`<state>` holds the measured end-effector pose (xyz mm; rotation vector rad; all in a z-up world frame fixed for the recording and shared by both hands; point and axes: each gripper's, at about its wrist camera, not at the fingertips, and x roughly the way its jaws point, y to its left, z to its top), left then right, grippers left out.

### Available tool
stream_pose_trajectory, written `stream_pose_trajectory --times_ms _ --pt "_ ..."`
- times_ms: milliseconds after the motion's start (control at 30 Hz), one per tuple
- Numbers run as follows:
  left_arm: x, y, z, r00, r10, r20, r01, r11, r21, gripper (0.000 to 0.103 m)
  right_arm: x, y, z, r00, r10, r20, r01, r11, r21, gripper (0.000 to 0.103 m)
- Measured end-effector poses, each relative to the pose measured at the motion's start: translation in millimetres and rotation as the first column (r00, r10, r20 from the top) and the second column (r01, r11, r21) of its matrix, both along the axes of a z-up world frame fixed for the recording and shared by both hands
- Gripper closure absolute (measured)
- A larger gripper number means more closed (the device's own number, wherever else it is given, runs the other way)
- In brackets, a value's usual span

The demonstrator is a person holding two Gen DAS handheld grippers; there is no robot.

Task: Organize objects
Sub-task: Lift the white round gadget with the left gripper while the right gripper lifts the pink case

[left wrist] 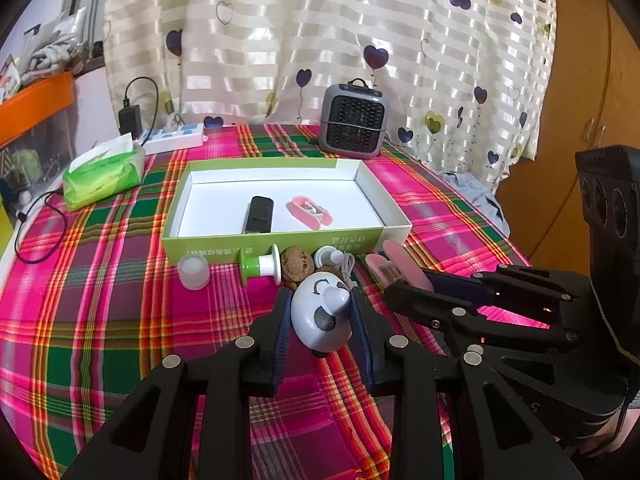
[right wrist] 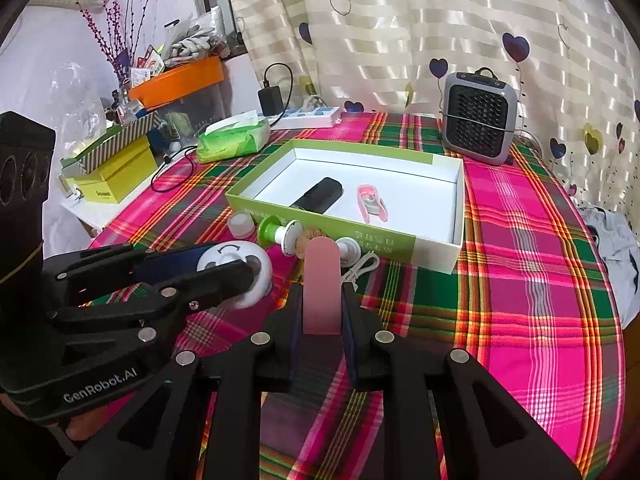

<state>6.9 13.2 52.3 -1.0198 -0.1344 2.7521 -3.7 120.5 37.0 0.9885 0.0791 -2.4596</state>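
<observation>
A white egg-shaped toy with a panda face (left wrist: 320, 320) is held just above the plaid tablecloth, with my left gripper (left wrist: 322, 298) shut on its sides. My right gripper (right wrist: 322, 294) is shut on a flat pink strip (right wrist: 322, 280) that sticks up between its pads. The two grippers hang side by side in front of an open green box with a white inside (left wrist: 280, 238). In the box lie a black device (left wrist: 260, 214) and a pink case (left wrist: 310, 210). In the right wrist view, the left gripper (right wrist: 228, 266) and toy (right wrist: 256, 280) are at left.
Loose in front of the box are a translucent cap (left wrist: 193, 272), a green-and-white spool (left wrist: 260, 266), a walnut (left wrist: 297, 266) and a white cable piece (left wrist: 338, 260). Behind stand a grey heater (left wrist: 354, 122), a tissue pack (left wrist: 104, 174) and a power strip (left wrist: 176, 138).
</observation>
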Motion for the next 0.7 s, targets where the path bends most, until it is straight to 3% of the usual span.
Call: stream_pose_trajectory --times_ms 700 --pt "-0.7 1.2 0.7 1.0 0.001 -0.004 -0.001 1.0 -0.008 0.077 -8.0 -1.0 -0.3 1.0 -0.004 0.002 0.004 1.0 0.005 0.084"
